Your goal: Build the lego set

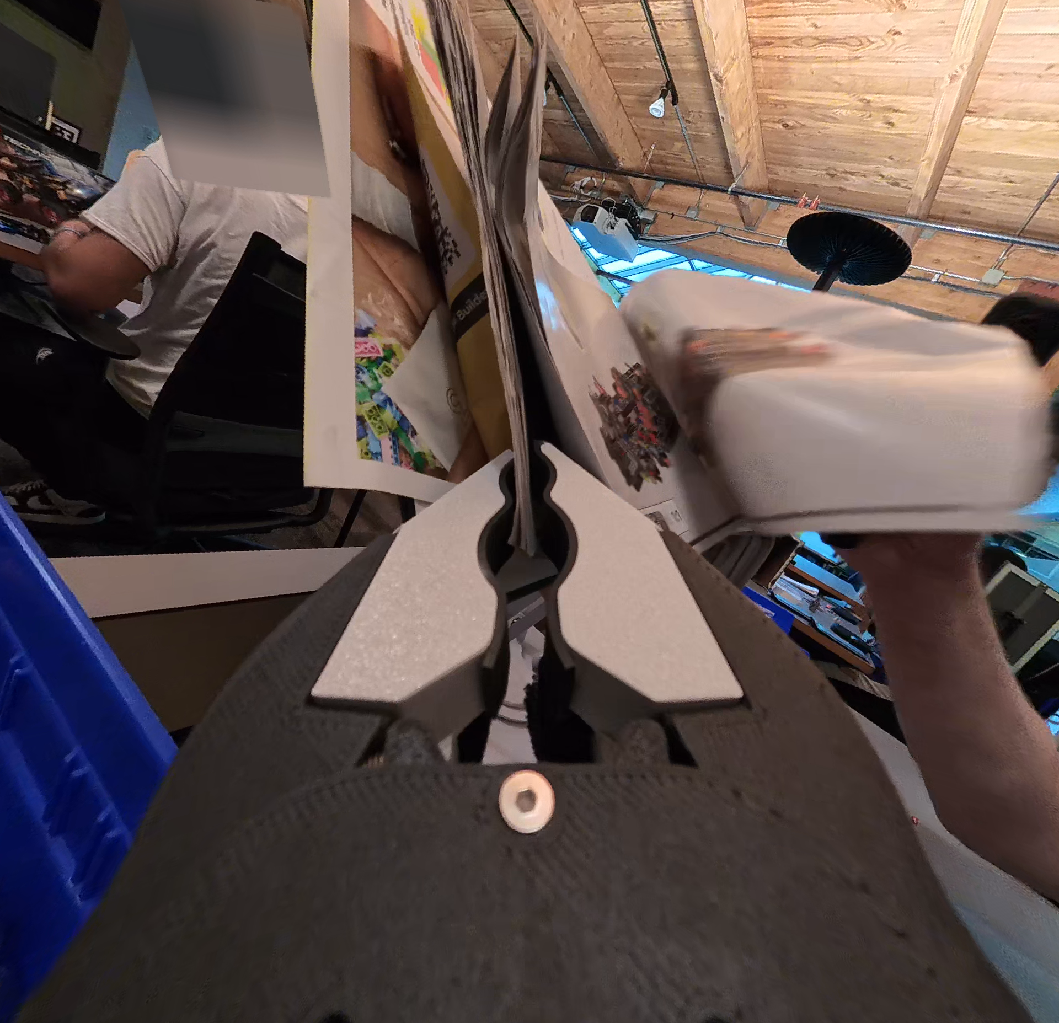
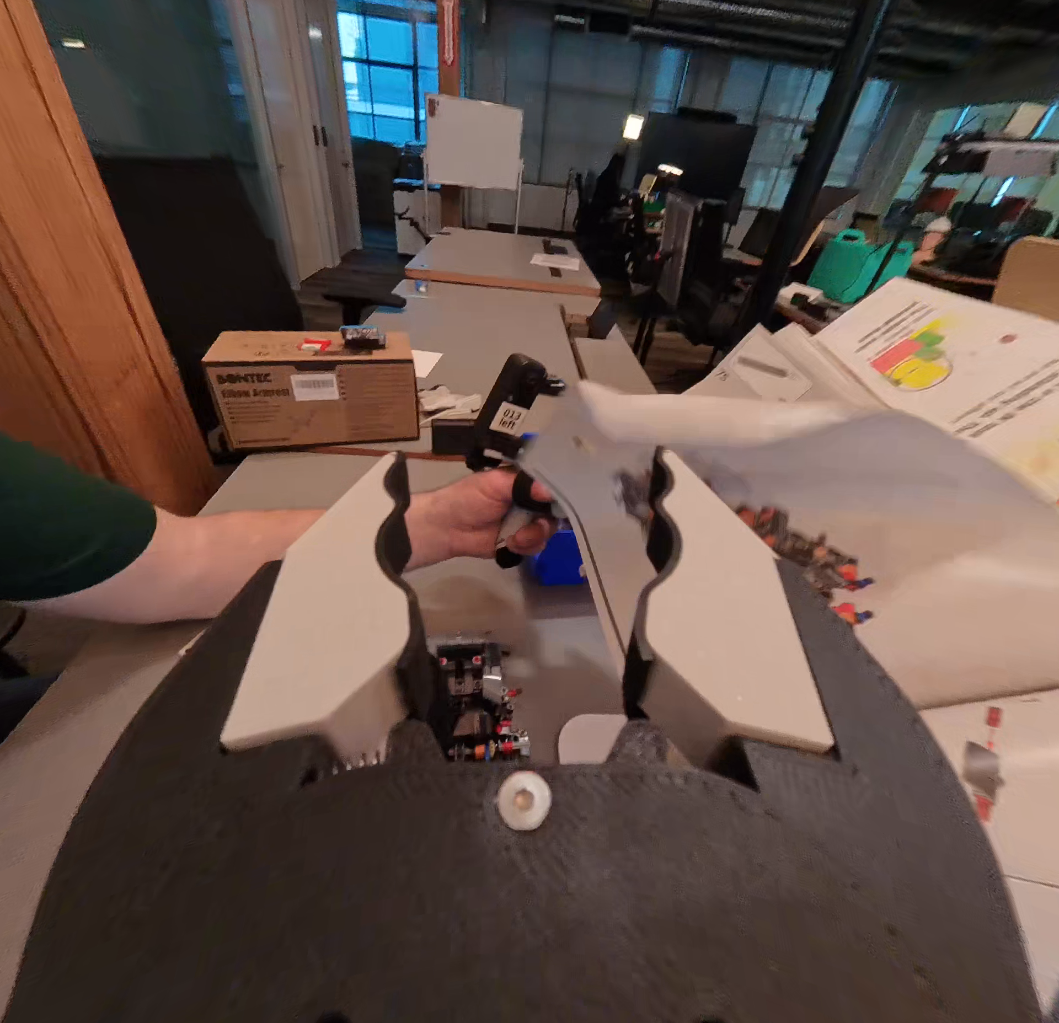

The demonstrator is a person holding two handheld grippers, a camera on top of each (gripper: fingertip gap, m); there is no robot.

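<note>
My left gripper (image 1: 526, 457) is shut on a bundle of pages of the instruction booklet (image 1: 401, 250) and holds it upright, with the pages fanning out above the fingers. My right gripper (image 2: 527, 462) is open. A loose, blurred page (image 2: 859, 508) curves across its right finger (image 2: 716, 594) and lies against that finger's inner edge. The right gripper's white body (image 1: 831, 422) shows blurred beside the booklet. A hand holds the left gripper's black handle (image 2: 510, 411). A small dark lego model (image 2: 481, 703) with red pins sits on the grey table (image 2: 487, 594) between the right fingers.
A blue bin (image 1: 57, 709) stands close on the left and also shows behind the page (image 2: 559, 554). A cardboard box (image 2: 312, 388) sits at the table's far left. A seated person in a white shirt (image 1: 189, 250) is beyond. More printed sheets (image 2: 945, 365) lie at the right.
</note>
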